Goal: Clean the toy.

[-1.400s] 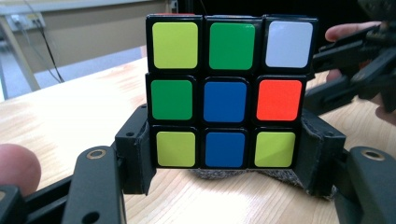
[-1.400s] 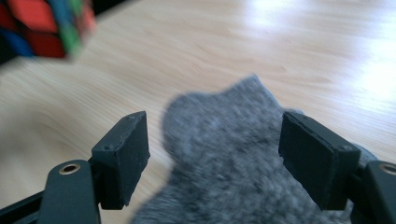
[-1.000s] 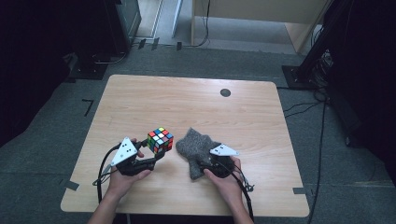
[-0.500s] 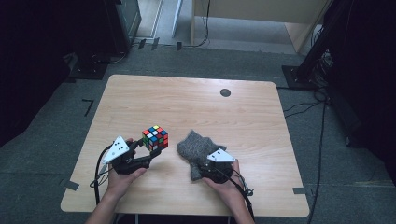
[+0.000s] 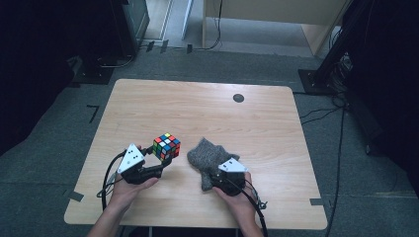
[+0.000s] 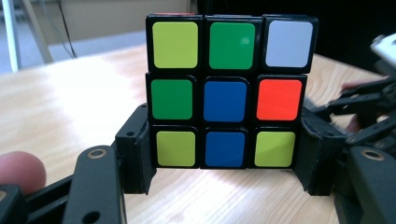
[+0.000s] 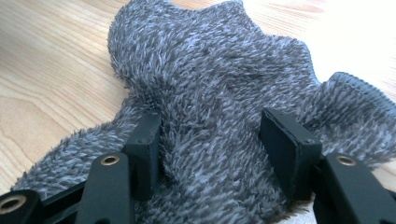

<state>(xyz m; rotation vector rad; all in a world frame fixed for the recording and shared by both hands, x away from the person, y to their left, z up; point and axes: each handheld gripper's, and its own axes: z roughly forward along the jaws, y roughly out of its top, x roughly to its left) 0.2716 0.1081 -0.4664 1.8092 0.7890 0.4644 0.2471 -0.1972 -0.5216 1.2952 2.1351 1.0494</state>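
The puzzle cube (image 5: 166, 146) is sitting in my left gripper (image 5: 159, 163), lifted a little above the table (image 5: 197, 106) over its near left part; in the left gripper view the cube (image 6: 226, 98) is showing a face of nine stickers, and my two black pads are pressing on its bottom row from either side. I am holding it firmly there, jaws about halfway spread because the cube is wide.

Just beside it, toward the near edge at the middle, one grey fuzzy cloth (image 5: 210, 160) is lying crumpled on the wood. My right gripper (image 5: 216, 177) is working into it: its jaws have just been closing, and in the right gripper view the cloth (image 7: 219, 93) is bunching up between the two pads, which are sinking into the pile on both sides.

Nothing is standing between the cube and the cloth; a narrow strip of bare wood is separating them. One small dark round mark (image 5: 238, 98) is lying near the far edge, well apart from both. I am counting one cube, one cloth, one mark, two grippers, each trailing a cable toward me.
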